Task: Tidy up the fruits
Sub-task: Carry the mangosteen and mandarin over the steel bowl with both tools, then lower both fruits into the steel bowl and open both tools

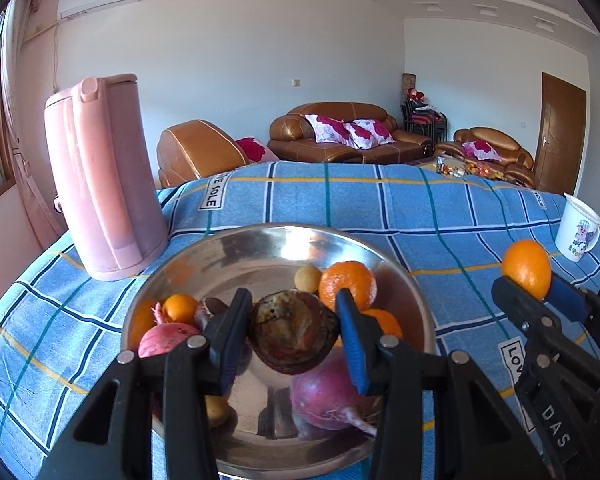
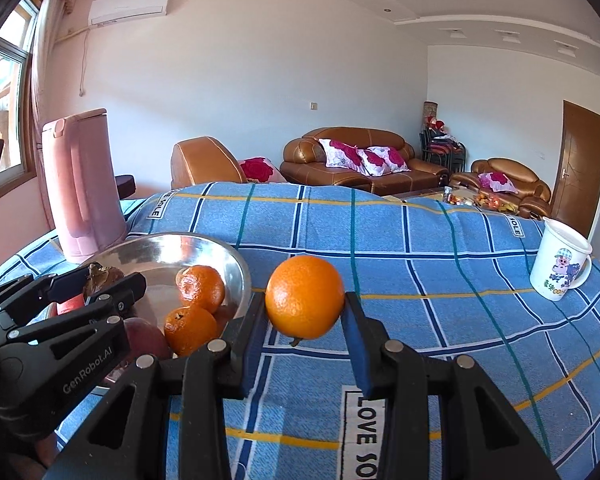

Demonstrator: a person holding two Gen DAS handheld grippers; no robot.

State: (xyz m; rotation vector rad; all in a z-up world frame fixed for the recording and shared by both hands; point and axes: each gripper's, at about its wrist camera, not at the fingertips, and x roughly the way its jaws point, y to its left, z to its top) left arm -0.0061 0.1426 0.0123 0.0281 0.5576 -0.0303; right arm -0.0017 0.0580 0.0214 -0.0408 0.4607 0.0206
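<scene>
Left gripper (image 1: 294, 334) jaws pinched a brown fruit (image 1: 294, 330) above the bowl (image 1: 412, 288); right gripper (image 2: 305, 312) jaws pinched an orange (image 2: 304, 297) beside it; sorting looked unfinished.

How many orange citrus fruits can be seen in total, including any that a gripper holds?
4 at least. One orange is held in the right gripper above the cloth. Three mandarins lie in the metal bowl. More may be hidden.

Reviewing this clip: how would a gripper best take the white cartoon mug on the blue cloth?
Grip the white mug across its body, coming from the near side. It stands upright, its handle points right, and the blue cloth around it is bare.
</scene>
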